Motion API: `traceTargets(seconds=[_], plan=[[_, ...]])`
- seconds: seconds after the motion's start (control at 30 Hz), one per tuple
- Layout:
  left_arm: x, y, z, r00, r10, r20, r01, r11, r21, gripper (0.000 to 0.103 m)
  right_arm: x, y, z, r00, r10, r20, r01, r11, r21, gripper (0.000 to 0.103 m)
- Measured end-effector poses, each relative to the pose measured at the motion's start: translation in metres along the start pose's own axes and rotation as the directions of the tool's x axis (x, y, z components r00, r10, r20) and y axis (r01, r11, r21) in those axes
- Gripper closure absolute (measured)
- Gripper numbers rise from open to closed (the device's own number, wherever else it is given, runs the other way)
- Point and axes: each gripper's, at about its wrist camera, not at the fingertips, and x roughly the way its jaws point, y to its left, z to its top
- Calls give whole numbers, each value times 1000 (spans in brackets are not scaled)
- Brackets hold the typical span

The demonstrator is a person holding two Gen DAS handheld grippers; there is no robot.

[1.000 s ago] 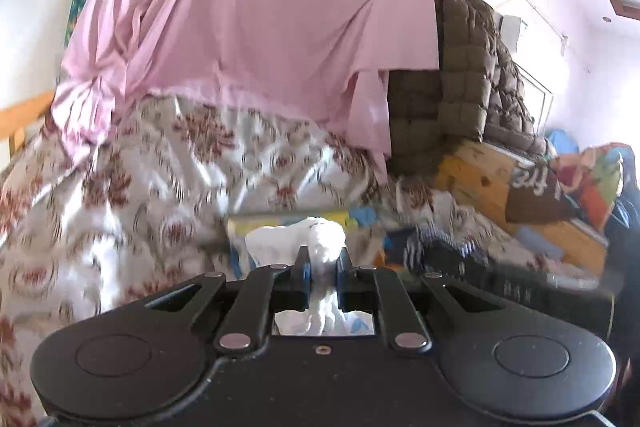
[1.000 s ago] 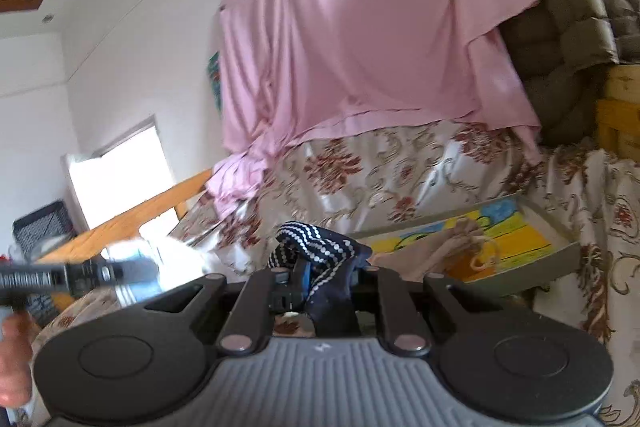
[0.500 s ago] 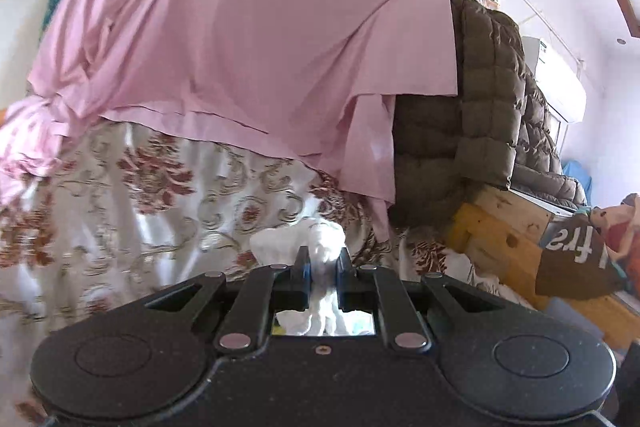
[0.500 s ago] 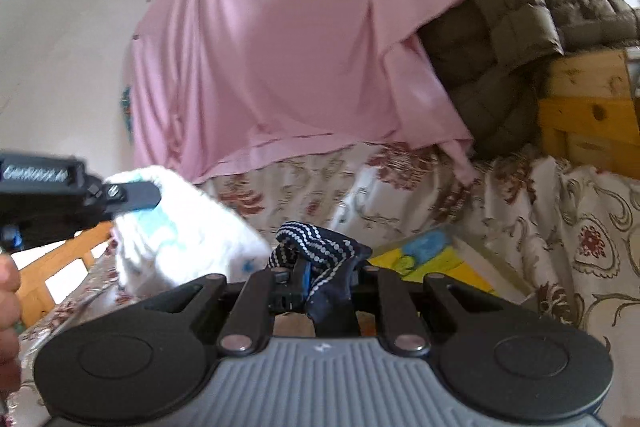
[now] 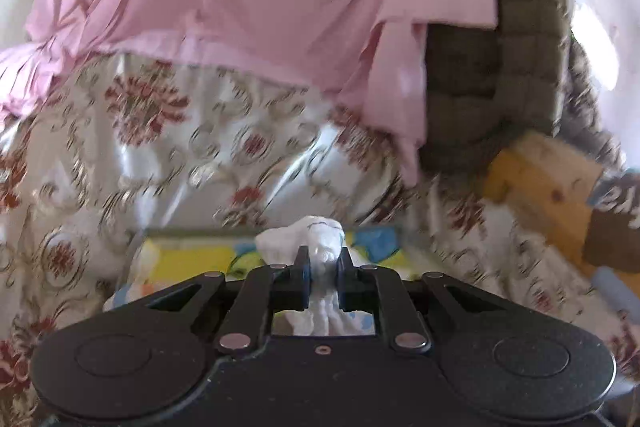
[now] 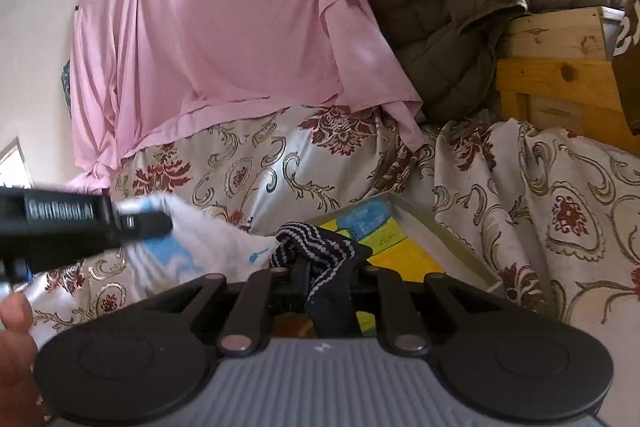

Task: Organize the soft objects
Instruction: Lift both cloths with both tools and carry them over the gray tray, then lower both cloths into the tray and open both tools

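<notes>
Left wrist view: my left tongs (image 5: 320,277) are clenched on a white cloth (image 5: 316,231), which bunches above the fingertips and hangs down between them. This view is motion-blurred. Just ahead and below lies the tray (image 5: 192,259), shallow, grey-rimmed, with a yellow and blue printed floor, resting on the floral bedspread (image 5: 168,147).

Right wrist view: my right tongs (image 6: 324,275) grip a dark navy garment with white dotted stripes (image 6: 316,247); it is folded over the fingertips and trails down behind them. The tray (image 6: 444,247) sits just beyond, its near corner to the right of the tongs. The left tongs (image 6: 132,223) enter from the left edge with the white cloth (image 6: 208,247), which bears blue markings and spreads toward the navy piece; whether the two fabrics touch I cannot tell.

Background: a pink sheet (image 6: 224,39) draped on the wall, an olive quilted blanket (image 6: 460,7) over a wooden frame (image 6: 556,75).

Step in hand, as I judge it: both soft items are carried, poised near the tray and not yet deposited. The next move calls for lowering each bundle inside the rim before letting go, one side at a time, so that the trailing ends do not drape over the edge or tangle together.
</notes>
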Motion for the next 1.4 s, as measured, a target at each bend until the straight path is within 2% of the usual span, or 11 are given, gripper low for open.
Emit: traceTargets(seconds=[0.07,0.17,0.33,0.5,0.6,0.67,0.7,0.87,1.0,1.07,1.4], plan=[[6,8,-5,999,44,-30,-43,999,11,88,2,3,0,1000,9,-18,-9,1000,-3,86],[12,22,-11,994,69,-79,-71,997,-17,87,6,7,2,999,11,-52,-11,1000,-11,84],[15,37,-21,988,75,-135,-84,995,-61,85,10,7,-1,995,12,-95,-12,1000,2,81],[15,40,-25,982,80,-172,-92,994,-63,81,13,-1,-3,990,-7,-140,15,998,59,75],[13,39,-25,980,87,-177,-100,993,-62,76,13,-3,-3,988,-20,-152,30,997,66,69],[11,38,-24,980,93,-176,-105,993,-60,70,14,-4,-3,987,-24,-160,36,997,71,56],[10,37,-24,980,95,-175,-106,993,-55,68,14,-5,-4,986,-24,-162,36,997,74,54],[-2,29,-21,982,116,-147,-119,993,-12,47,10,-4,-2,986,-29,-163,41,996,73,41],[-18,20,-14,985,129,-118,-128,992,21,36,0,-3,6,989,-29,-146,41,996,78,31],[-30,18,-12,986,140,-93,-138,990,23,26,-8,-2,12,992,-20,-128,32,996,87,21],[-118,15,8,981,186,57,-186,982,-16,5,-73,18,38,998,59,-7,-59,996,72,2]])
